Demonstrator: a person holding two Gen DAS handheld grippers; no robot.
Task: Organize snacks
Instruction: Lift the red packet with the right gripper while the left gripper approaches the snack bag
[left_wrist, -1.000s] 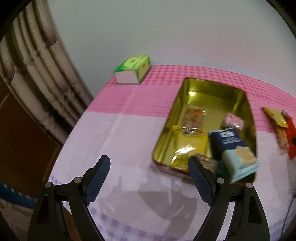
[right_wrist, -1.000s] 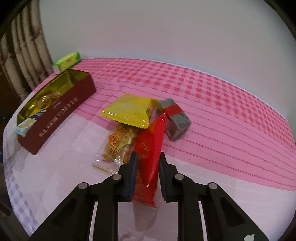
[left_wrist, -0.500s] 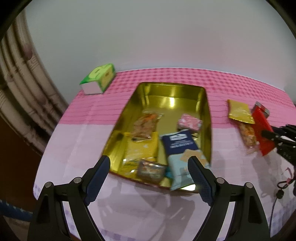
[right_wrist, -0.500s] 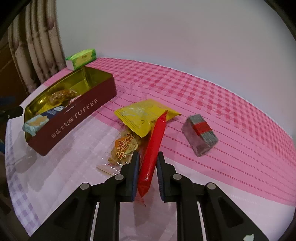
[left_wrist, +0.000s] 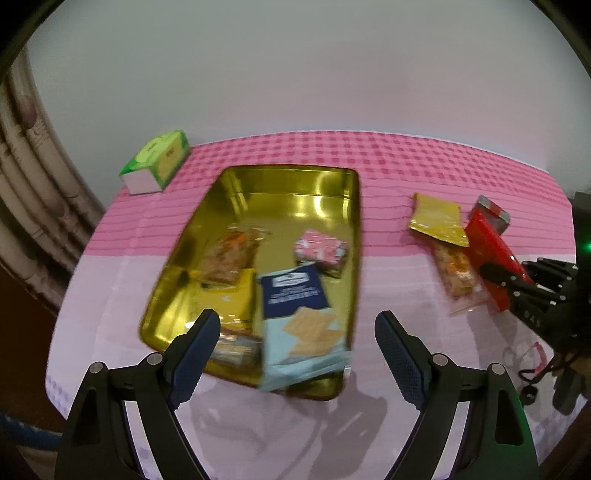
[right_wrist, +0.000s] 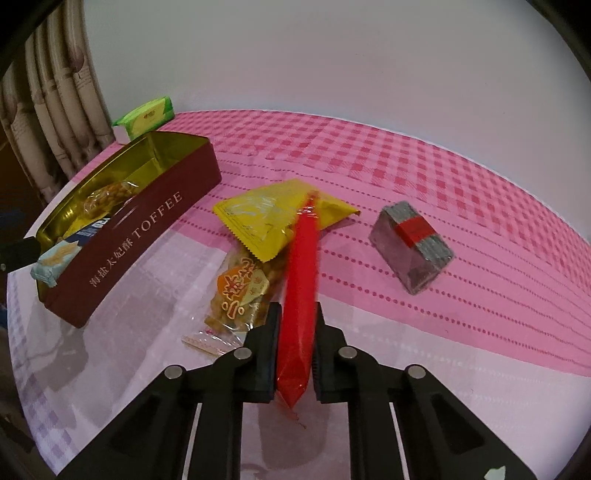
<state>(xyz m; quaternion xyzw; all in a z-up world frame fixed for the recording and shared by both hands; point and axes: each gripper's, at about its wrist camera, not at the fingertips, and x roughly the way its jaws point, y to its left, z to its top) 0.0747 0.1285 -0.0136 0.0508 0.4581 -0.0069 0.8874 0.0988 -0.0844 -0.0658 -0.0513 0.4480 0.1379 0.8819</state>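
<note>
1. Where the pink checked tablecloth meets its paler front half, the right gripper has just been closing, and its jaws now pinch the near end of a long red packet, which stands on edge between the pads.
2. The far tip of the red packet lies over a yellow packet, and a clear bag of orange-brown snacks sits just to the left of the gripper, partly under the yellow one.
3. A grey block with a red band lies apart on the right, on the pink checks.
4. The toffee tin, dark red outside and gold inside, stands to the left with its lid off.
5. In the left wrist view the left gripper hangs over the near end of the tin with its jaws spread wide and nothing between them.
6. Inside the tin lie a blue-and-pale cracker packet, a pink wrapped sweet, a clear bag of brownish pieces and a yellow packet; one more wrapper sits at the near rim, too blurred to tell what it is.
7. A green box rests at the far left corner of the table, near the curtain.
</note>
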